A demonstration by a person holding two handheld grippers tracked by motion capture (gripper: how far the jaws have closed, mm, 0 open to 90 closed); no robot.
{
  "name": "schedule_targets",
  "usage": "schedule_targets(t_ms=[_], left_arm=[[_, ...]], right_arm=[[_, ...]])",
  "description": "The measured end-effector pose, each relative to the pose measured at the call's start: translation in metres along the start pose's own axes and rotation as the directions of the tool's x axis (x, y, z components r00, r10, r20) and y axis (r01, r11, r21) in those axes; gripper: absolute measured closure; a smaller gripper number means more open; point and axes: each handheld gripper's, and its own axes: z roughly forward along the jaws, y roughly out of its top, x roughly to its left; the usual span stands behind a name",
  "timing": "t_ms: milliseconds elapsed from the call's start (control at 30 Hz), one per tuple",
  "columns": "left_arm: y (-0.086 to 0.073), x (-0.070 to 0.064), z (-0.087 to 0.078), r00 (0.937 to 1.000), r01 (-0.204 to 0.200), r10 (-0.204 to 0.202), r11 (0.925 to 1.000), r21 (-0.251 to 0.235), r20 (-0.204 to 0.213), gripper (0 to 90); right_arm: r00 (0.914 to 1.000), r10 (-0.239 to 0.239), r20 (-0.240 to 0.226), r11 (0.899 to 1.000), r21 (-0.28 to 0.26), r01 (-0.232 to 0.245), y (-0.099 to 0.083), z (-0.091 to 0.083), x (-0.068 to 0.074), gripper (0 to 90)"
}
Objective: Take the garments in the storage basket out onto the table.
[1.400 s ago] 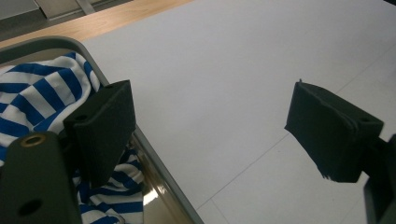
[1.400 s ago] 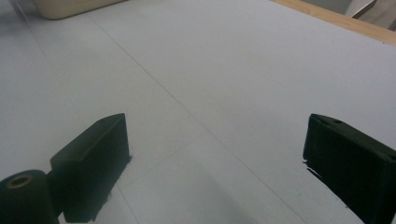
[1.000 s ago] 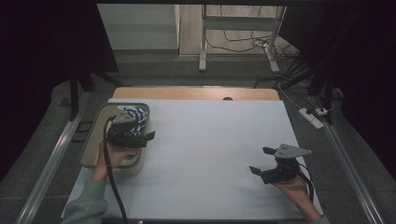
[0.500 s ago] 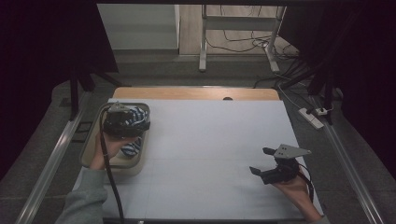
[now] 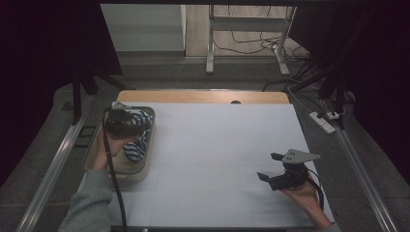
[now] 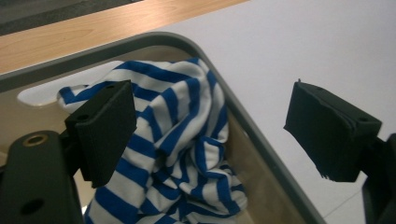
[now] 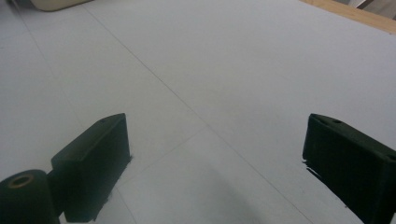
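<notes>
- My right claw (image 5: 271, 167) sits nearest me, low at the right of the counter (image 5: 217, 159), with my hand behind it. Its jaws are spread wide and grip nothing; in the right gripper view the bare white sheet runs between them.
- My grey sleeve (image 5: 89, 205) comes in at the lower left, and the black cable (image 5: 115, 186) trails back along it from my left claw.
- My left claw (image 5: 126, 123) hangs over the beige tray (image 5: 96, 166) at the left edge of the counter, well apart from my right one.
- In the left gripper view its jaws stand wide open: one is over the cloth inside the tray, the other is out past the tray's grey rim (image 6: 261, 140), over the white sheet. Neither jaw pinches anything.
- The blue-and-white striped cloth (image 6: 182, 144) lies crumpled in the far part of the tray, bunched against the rim. Whether the jaw over it touches the fabric, I cannot tell.
- Past the tray, the wooden edge (image 5: 203, 96) of the counter shows beyond the white sheet.
</notes>
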Motion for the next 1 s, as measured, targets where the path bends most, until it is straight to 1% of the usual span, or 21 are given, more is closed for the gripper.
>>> schedule_targets(t_ms=[67,167,267,467,500,533,667,867,967,1000], left_arm=[[-0.001,0.004,0.0,0.9999,0.01,-0.01,0.9999,0.001,-0.01,16.5],[-0.004,0.009,0.002,0.9994,0.034,-0.034,0.9994,0.01,-0.006,16.5],[-0.007,0.013,0.002,0.9987,0.05,-0.05,0.9986,0.013,-0.011,16.7],[-0.01,0.019,0.005,0.9974,0.07,-0.069,0.9971,0.029,-0.021,17.0],[-0.011,0.02,0.007,0.9969,0.076,-0.075,0.9963,0.041,-0.023,17.0],[-0.011,0.02,0.007,0.9969,0.076,-0.075,0.9963,0.041,-0.023,17.0],[-0.015,0.024,0.013,0.9962,0.082,-0.08,0.9942,0.069,-0.036,17.0],[-0.02,0.027,0.02,0.995,0.095,-0.091,0.9903,0.101,-0.042,17.1],[-0.021,0.027,0.024,0.994,0.091,-0.083,0.9881,0.124,-0.071,18.3],[-0.021,0.027,0.026,0.9939,0.091,-0.081,0.9871,0.132,-0.074,18.4]], right_arm=[[1.0,-0.006,0.0,1.0,0.005,0.006,0.0,0.001,0.001,7.0],[1.0,-0.006,-0.001,1.0,0.004,0.006,0.0,0.001,0.001,7.0],[1.0,-0.008,-0.003,1.0,0.005,0.008,0.0,0.0,0.001,7.1],[1.0,-0.008,-0.002,1.0,0.005,0.008,0.0,0.0,0.0,7.0],[1.0,-0.009,-0.002,1.0,0.007,0.009,0.0,0.0,0.0,7.1],[1.0,-0.009,-0.002,1.0,0.007,0.009,0.0,0.0,0.0,7.1],[0.9999,-0.01,-0.003,1.0,0.009,0.01,0.0,0.0,0.0,7.0],[0.9999,-0.01,-0.005,1.0,0.015,0.01,0.0,0.001,0.001,7.1],[0.9999,-0.011,-0.008,1.0,0.019,0.011,-0.001,0.002,0.001,7.0],[0.9999,-0.013,-0.007,1.0,0.022,0.013,-0.001,0.003,0.001,7.0]])
